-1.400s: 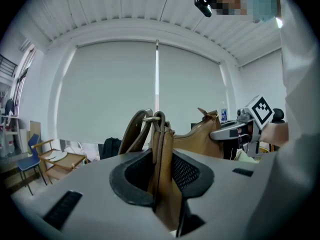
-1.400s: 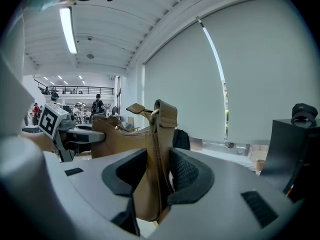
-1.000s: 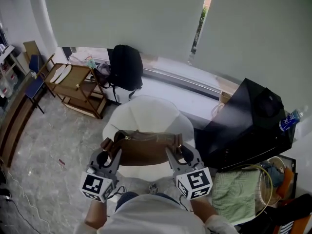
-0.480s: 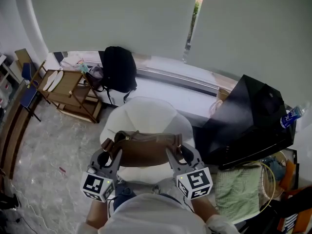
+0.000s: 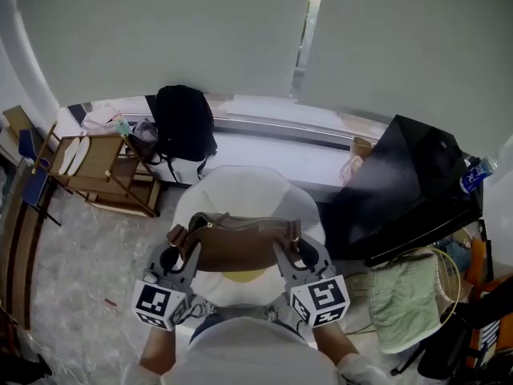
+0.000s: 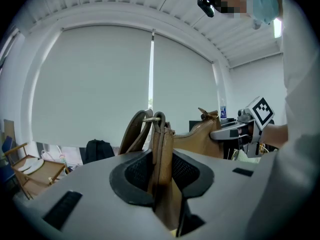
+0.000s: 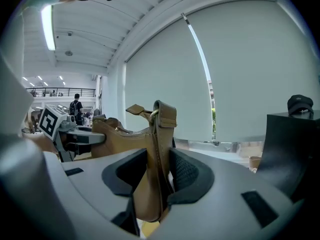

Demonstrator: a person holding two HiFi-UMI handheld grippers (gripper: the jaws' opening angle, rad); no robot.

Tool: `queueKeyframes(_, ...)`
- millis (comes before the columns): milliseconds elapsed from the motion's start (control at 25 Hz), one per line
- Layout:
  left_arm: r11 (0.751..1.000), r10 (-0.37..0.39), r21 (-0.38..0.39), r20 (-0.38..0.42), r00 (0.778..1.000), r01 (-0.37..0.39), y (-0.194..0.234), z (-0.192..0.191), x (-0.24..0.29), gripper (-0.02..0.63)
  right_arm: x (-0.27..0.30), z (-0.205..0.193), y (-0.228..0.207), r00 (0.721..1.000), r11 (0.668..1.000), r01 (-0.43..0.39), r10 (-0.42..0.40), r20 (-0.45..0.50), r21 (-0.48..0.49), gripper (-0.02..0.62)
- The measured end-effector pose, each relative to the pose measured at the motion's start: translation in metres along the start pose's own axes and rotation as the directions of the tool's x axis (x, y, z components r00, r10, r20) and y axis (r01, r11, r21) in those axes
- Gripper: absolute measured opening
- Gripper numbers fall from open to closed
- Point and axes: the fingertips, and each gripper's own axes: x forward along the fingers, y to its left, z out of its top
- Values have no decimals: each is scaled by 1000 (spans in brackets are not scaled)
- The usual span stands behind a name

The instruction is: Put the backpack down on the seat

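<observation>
The white round seat [image 5: 240, 184] fills the middle of my head view, directly ahead of me and below the load. A black bag [image 5: 183, 123] leans by the window at upper left, well apart from all this, and I take no part of it.

The brown backpack [image 5: 236, 245] lies across the near half of the seat with its long axis running left to right in the frame, spanning the gap between my two tools. From above I cannot tell whether its underside touches the cushion or hangs just over it.

The left gripper [image 5: 176, 247] has the backpack's left end, and the right gripper [image 5: 295, 245] has its right end, so neither is nearer than the other: the load is shared evenly, and the seat lies downward from both.

In the left gripper view the jaws are clamped narrowly on the leather end [image 6: 162, 149], strap ring standing up just past the pads. In the right gripper view the jaws pinch the other end [image 7: 156, 154] the same way, the buckled strap upright above them.

My judgement: what remains is to lower both ends together, keeping that left-right axis level, so the backpack settles flat on the seat.
</observation>
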Motion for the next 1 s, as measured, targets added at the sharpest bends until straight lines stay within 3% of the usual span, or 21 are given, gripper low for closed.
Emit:
queueKeyframes(480, 995, -93, -20, -1, 996, 93, 58, -8, 9, 107, 40, 7, 27, 995, 995, 99, -99, -20, 5, 160)
queueKeyframes(760, 980, -196, 26, -13, 980, 197, 95, -10, 5, 107, 63, 5, 55, 982, 981, 190, -189, -19, 41, 160)
queueKeyframes(1000, 980, -194, 37, -12, 981, 194, 104, -10, 11, 107, 71, 3, 56, 982, 980, 190, -189, -9, 55, 160)
